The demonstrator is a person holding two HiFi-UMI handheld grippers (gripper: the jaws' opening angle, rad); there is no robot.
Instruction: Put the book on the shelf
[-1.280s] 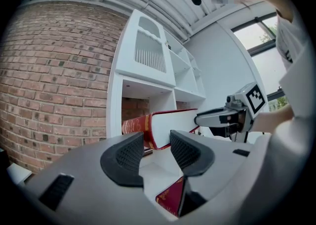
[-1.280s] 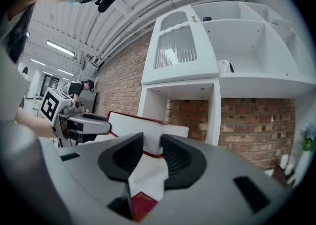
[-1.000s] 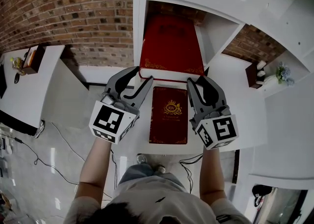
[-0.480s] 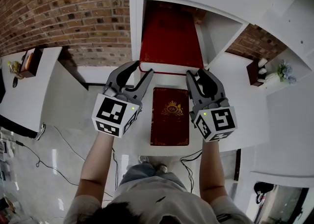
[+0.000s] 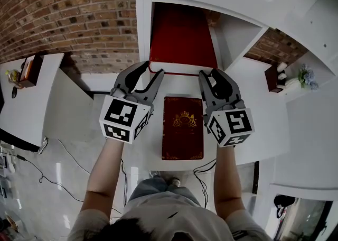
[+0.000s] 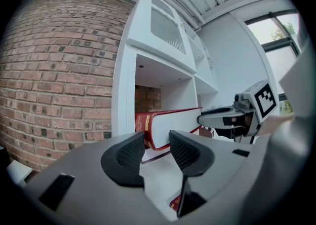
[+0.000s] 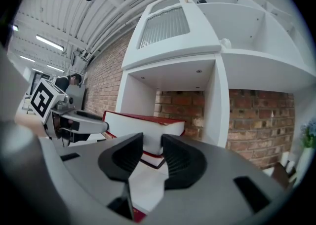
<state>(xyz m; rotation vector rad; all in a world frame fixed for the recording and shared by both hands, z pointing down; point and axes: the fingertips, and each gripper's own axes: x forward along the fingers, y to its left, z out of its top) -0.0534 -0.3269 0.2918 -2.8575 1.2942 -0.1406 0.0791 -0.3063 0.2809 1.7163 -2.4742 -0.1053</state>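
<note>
A thick red book [image 5: 180, 39] lies flat, most of it inside the white shelf's [image 5: 232, 34] open compartment, its near edge sticking out. My left gripper [image 5: 153, 69] is at that edge's left corner and my right gripper [image 5: 209, 72] at its right corner. Both stand open, fingertips at or against the edge; nothing is between the jaws. In the left gripper view the book [image 6: 173, 123] shows just past the open left gripper [image 6: 156, 145]. The right gripper view has the book [image 7: 143, 125] beyond the open right gripper [image 7: 152, 145]. A second red book with a gold crest [image 5: 182, 127] lies on the white table between the grippers.
A brick wall [image 5: 68, 18] stands left of the shelf. A white divider panel [image 5: 240, 42] bounds the compartment on the right. A small dark box and a plant [image 5: 303, 79] sit on the right ledge. A side table [image 5: 29, 97] stands at the left; cables trail on the floor below.
Both grippers have moved forward toward the shelf, and the thick red book has slid deeper into the compartment. The crested book on the table has stayed where it was.
</note>
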